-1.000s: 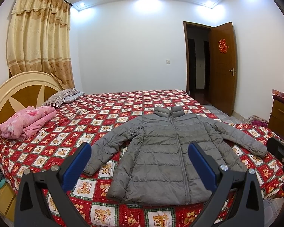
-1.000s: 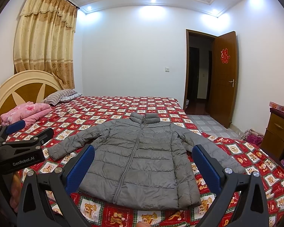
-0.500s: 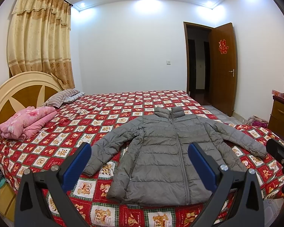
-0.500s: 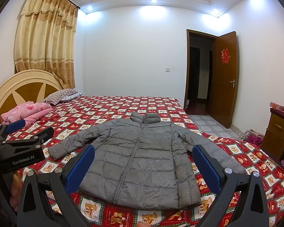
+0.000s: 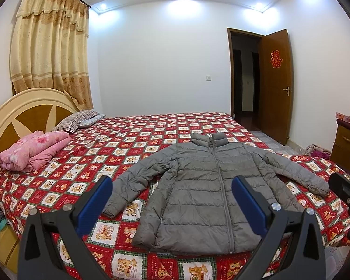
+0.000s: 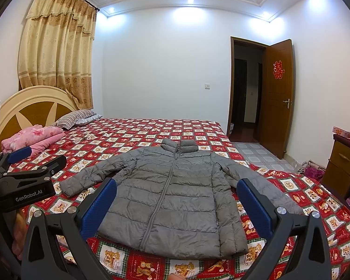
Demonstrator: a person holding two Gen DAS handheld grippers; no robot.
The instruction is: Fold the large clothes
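A grey puffer jacket (image 5: 212, 193) lies zipped, front up and sleeves spread, near the foot edge of the bed (image 5: 128, 140), collar toward the far side. Both the left gripper (image 5: 170, 200) and right gripper (image 6: 176, 204) hover short of its hem, jaws spread wide, holding nothing. Folding looks unstarted; the next move probably calls for each gripper pinching 1 sleeve (image 6: 88, 177) and bringing it across the chest.

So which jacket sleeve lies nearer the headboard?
The sleeve on the picture's left; its cuff points toward the pink blanket, while the other sleeve reaches toward the door side.
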